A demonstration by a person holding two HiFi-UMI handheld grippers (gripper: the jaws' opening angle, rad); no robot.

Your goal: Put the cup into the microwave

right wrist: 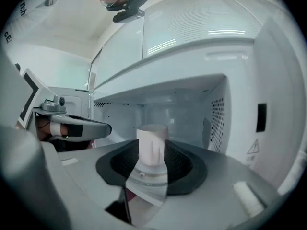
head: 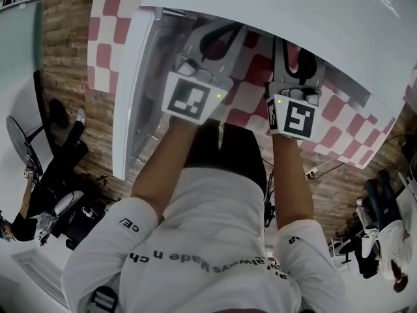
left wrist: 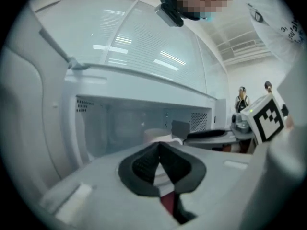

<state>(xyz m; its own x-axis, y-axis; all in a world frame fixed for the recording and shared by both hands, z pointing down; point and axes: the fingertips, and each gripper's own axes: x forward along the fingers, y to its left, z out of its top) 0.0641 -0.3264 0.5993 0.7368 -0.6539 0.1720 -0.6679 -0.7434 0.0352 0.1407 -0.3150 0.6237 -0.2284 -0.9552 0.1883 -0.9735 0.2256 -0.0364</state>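
Observation:
The white microwave stands with its door open and its cavity lit. A pale cup is upright on the floor of the cavity. My right gripper is open, reaching in with a jaw on either side of the cup. In the left gripper view the cup shows partly behind my left gripper, which is shut and empty at the cavity's mouth. From the head view both grippers, left and right, reach under the microwave's white top, which hides the cup.
The open door stands to the left of my left gripper. A red-and-white checked cloth covers the table under the microwave. People stand or sit at the room's edges.

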